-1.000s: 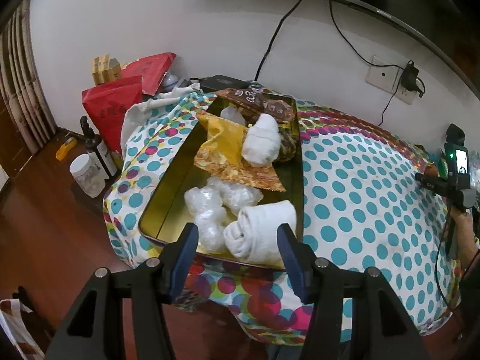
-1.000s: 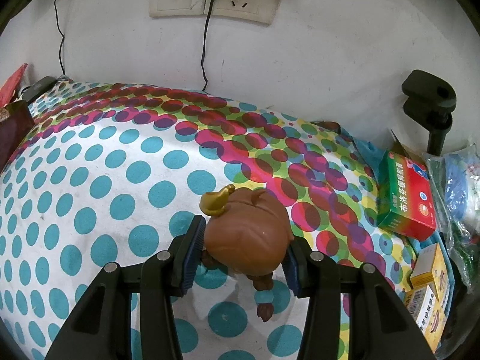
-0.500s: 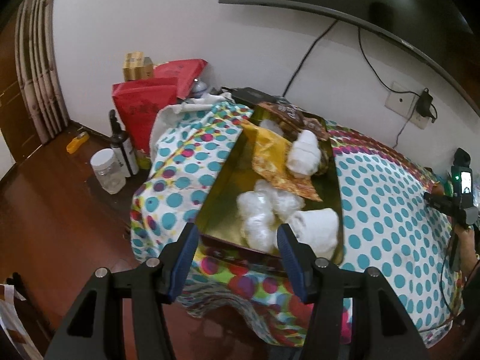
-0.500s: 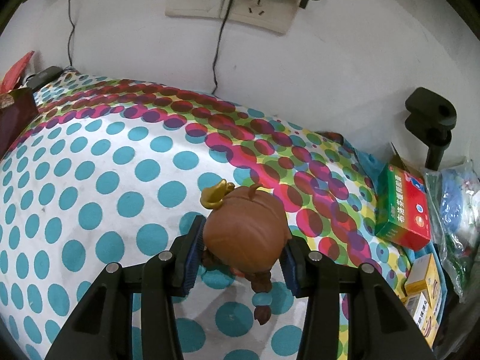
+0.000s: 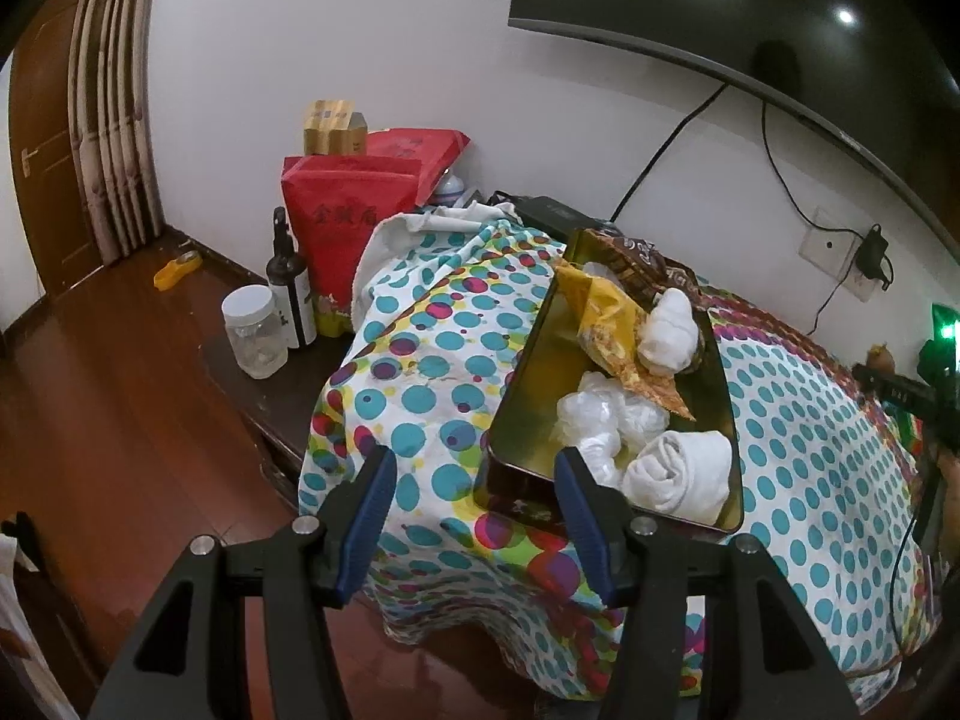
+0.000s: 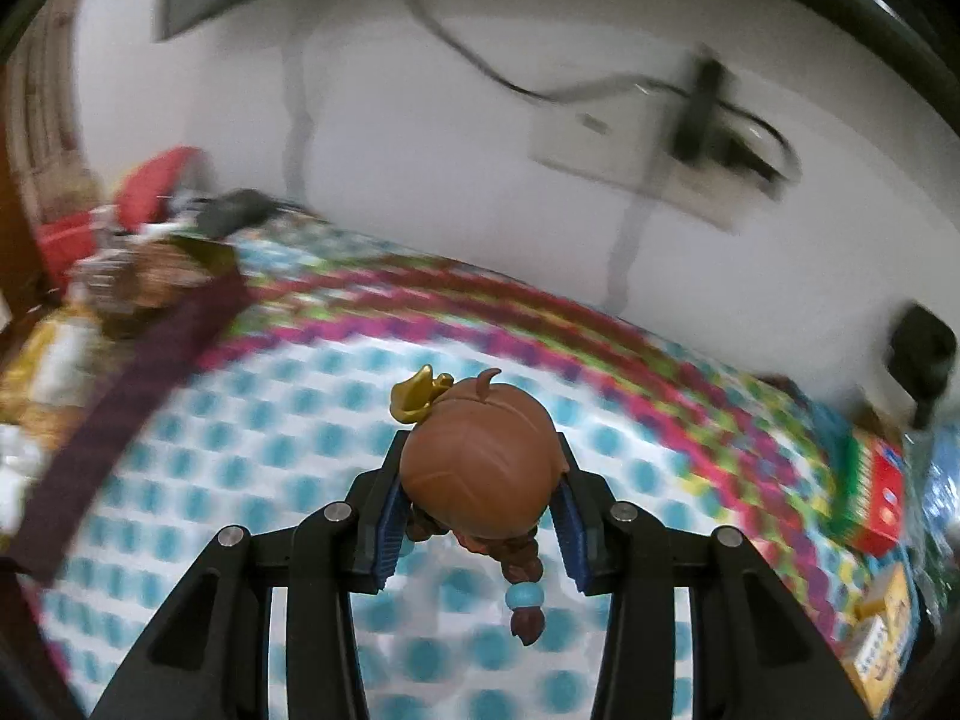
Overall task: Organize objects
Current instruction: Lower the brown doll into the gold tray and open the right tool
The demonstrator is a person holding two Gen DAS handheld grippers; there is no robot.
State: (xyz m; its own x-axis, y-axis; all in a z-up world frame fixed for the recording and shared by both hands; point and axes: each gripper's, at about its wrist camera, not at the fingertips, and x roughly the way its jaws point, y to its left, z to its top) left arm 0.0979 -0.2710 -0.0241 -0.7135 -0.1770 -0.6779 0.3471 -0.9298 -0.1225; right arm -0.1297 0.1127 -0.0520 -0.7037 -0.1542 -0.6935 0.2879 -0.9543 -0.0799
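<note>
My right gripper [image 6: 477, 480] is shut on a brown-haired doll figure [image 6: 477, 468] with a gold ornament and a braid, held above the polka-dot cloth [image 6: 300, 438]. The right wrist view is blurred by motion. A gold tin tray [image 5: 540, 384] lies on the cloth at the table's left end; it shows in the right wrist view [image 6: 138, 372] at the far left. It holds two rolled white towels [image 5: 681, 474], clear plastic bags [image 5: 600, 414] and snack packets [image 5: 606, 318]. My left gripper [image 5: 474, 498] is open and empty, before the tray's near left corner.
A dark bottle [image 5: 291, 294], a clear jar [image 5: 255, 339] and red bags [image 5: 342, 210] stand left of the table. A red-green box [image 6: 870, 498] and other boxes lie at the table's right end. Wall sockets with cables [image 6: 660, 138] are behind.
My right gripper has lifted the doll off the cloth and swung left, so the tray comes into its view. My left gripper has pulled back and to the left of the tray.
</note>
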